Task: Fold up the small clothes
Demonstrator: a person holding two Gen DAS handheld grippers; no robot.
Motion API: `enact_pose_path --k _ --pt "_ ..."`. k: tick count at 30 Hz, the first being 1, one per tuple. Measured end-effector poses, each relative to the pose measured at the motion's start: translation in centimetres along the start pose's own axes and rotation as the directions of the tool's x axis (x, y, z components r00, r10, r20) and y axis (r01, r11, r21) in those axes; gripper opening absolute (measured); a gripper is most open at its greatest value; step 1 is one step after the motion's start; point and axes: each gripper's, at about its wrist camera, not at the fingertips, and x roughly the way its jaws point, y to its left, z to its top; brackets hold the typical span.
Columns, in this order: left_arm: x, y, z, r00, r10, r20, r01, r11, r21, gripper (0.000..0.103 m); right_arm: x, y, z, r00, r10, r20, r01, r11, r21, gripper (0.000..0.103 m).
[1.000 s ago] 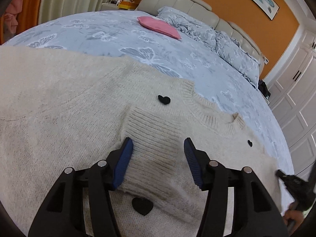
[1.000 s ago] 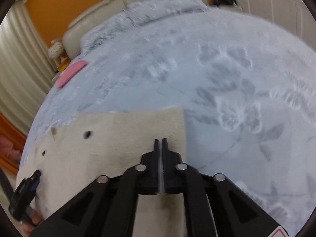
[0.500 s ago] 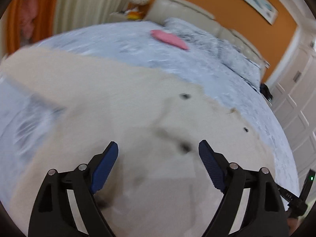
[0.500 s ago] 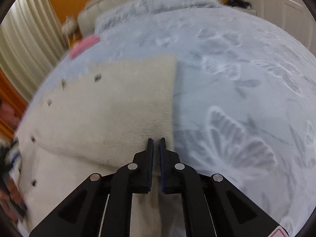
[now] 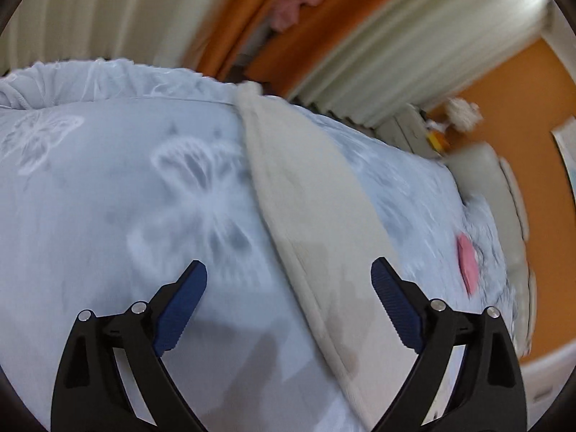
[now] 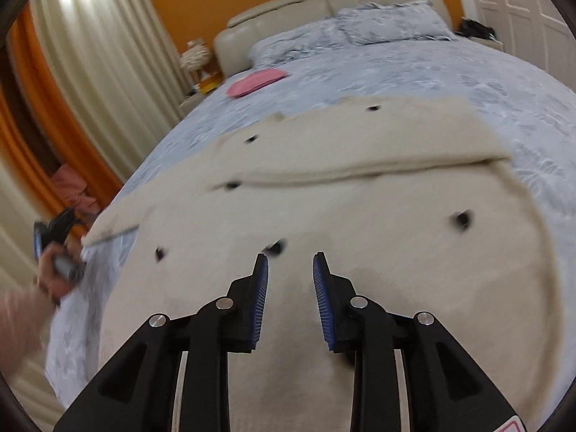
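**A:** What shows at the left of the right wrist view?

**B:** A hand (image 6: 54, 277) at the left edge, gripping the handle of the left gripper (image 5: 288, 302). In its own view that gripper's jaws are spread wide and opening further, nothing between them, over the butterfly-print bedspread (image 5: 108, 198).

**A:** And the garment?

**B:** One cream knit sweater (image 6: 360, 223), dotted with black hearts, fills mid-frame, a flap already turned over across its upper part. In the left view its edge runs diagonally down the centre.

**A:** The right gripper (image 6: 290, 280)?

**B:** Lower centre, jaws parting, empty, above the knit.

**A:** How should the next fold go?

**B:** Probably pinch both layers at an edge, lift evenly, and lay them flat without dragging.

**A:** The count?

**B:** One sweater, six hearts visible, one pink cushion (image 6: 255, 82), two grippers.
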Motion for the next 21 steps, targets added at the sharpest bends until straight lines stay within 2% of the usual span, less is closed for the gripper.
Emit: enact_pose_path --k 2,3,4,5,6,7,8,10,12,14,16,17,18,19,20,21 --pt "0.6 -0.4 0.9 0.999 0.002 0.040 -0.003 1.000 0.019 0.090 1.3 0.9 -1.0 0.999 -0.006 -0.048 0.004 0.999 -0.047 0.032" --pt "1.2 -1.1 1.1 0.999 0.000 0.037 -0.002 0.999 0.052 0.088 2.1 1.0 -1.4 0.997 -0.005 -0.072 0.001 0.998 -0.064 0.032" --pt "1.9 -1.8 1.3 1.000 -0.001 0.016 -0.001 0.996 0.087 0.065 2.3 0.8 -1.7 0.997 -0.009 -0.076 0.004 0.998 -0.065 0.032" --pt "2.7 -2.5 1.3 1.000 -0.012 -0.018 0.014 0.993 0.118 0.014 2.7 0.5 -1.7 0.997 -0.008 -0.079 0.003 0.998 -0.061 0.033" --pt "3.3 -3.1 1.1 0.999 -0.011 -0.046 0.016 0.993 0.118 0.004 2.9 0.0 -1.7 0.996 -0.004 -0.084 0.000 0.999 -0.047 0.033" --pt "3.1 -3.6 0.8 0.999 -0.018 -0.036 0.022 0.994 0.110 0.006 2.9 -0.1 -1.8 0.996 0.002 -0.084 -0.006 0.999 -0.036 0.033" --pt "1.8 -4.8 0.2 0.997 -0.071 0.011 0.070 0.991 0.119 0.006 2.5 0.1 -2.1 0.997 0.010 -0.082 -0.012 1.000 -0.026 0.033" --pt "0.0 -8.0 -1.3 0.990 -0.135 0.035 0.126 0.972 0.198 0.005 2.4 0.1 -1.8 0.997 0.016 -0.076 -0.017 1.000 -0.016 0.033" --pt "-2.9 -12.4 -4.3 0.972 -0.236 0.003 0.223 0.923 0.314 0.005 2.4 0.1 -1.5 0.998 0.019 -0.060 -0.020 1.000 -0.008 0.033" --pt "-6.5 -16.7 -8.1 0.933 -0.358 -0.045 0.343 0.840 0.421 0.005 2.1 -0.5 -1.0 0.999 0.029 -0.045 -0.028 0.999 0.017 0.037" --pt "-11.1 -21.3 -14.2 0.865 -0.480 -0.143 0.477 0.702 0.528 0.006 1.6 -1.5 -0.4 0.999 0.034 -0.027 -0.032 0.998 0.053 0.039" --pt "-12.5 -22.3 -16.4 0.839 -0.510 -0.188 0.523 0.662 0.537 0.006 1.4 -2.0 -0.1 1.000 0.026 -0.018 -0.025 0.998 0.063 0.039" --pt "-13.6 -23.4 -19.3 0.805 -0.535 -0.256 0.580 0.620 0.528 0.006 1.2 -2.7 0.2 1.000 0.013 -0.006 -0.012 0.997 0.075 0.039" --pt "-14.1 -24.1 -22.1 0.774 -0.540 -0.331 0.629 0.597 0.497 0.009 1.0 -3.2 0.4 1.000 0.005 0.002 -0.005 0.997 0.083 0.039" --pt "-13.9 -24.2 -24.6 0.747 -0.536 -0.394 0.665 0.594 0.453 0.010 0.7 -4.0 0.8 1.000 -0.012 0.016 0.010 0.996 0.093 0.039" --pt "-13.0 -23.9 -27.7 0.717 -0.521 -0.463 0.693 0.606 0.391 0.011 0.5 -4.5 1.0 0.999 -0.022 0.023 0.020 0.995 0.099 0.039"
